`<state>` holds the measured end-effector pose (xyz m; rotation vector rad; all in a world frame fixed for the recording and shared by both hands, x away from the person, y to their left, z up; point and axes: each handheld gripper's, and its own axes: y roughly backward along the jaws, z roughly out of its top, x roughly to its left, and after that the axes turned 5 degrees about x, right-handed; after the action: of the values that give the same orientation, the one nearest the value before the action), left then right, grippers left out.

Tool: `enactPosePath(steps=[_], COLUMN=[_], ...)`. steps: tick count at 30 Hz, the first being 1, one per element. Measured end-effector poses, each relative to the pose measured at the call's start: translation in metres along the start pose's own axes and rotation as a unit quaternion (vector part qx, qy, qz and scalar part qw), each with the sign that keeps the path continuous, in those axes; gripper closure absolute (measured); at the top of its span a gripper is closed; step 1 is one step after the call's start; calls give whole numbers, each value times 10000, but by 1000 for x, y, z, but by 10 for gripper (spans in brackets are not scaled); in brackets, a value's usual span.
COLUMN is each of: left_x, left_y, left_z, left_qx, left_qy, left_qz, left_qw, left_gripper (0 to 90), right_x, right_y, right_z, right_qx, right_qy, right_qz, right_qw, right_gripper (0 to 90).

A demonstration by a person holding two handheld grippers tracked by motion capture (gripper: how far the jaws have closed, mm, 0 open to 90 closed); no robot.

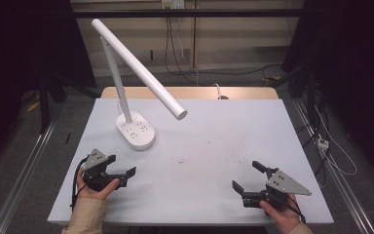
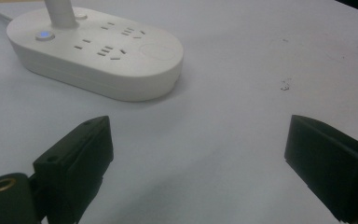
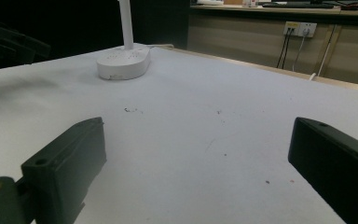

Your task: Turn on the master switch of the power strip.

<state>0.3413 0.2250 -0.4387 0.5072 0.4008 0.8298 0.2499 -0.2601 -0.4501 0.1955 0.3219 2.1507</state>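
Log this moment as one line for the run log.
left gripper: open, holding nothing | right gripper: open, holding nothing | desk lamp: upright, far left of table, untouched

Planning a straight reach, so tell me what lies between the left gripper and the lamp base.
Nothing: the left gripper view shows bare white tabletop between the open left gripper and the lamp base.

A pale grey table (image 1: 233, 146) stands on grey floor (image 1: 24, 141); behind it, a beige wall (image 1: 233, 34) with trailing cables (image 1: 175, 53) and dark curtains (image 1: 360, 58).
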Motion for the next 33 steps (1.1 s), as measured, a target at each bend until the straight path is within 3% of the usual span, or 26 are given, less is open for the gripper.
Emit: enactPosePath(steps=[33], left_x=[-1], left_y=[8], left_z=[-12], left_qx=[-37], left_qy=[-32], left_qz=[60], left_qw=[10000], left_gripper=[74], right_x=[1], right_y=[-1], right_z=[0], right_qx=[52], right_qy=[38], right_qz=[41], right_qw=[10000], right_gripper=[35])
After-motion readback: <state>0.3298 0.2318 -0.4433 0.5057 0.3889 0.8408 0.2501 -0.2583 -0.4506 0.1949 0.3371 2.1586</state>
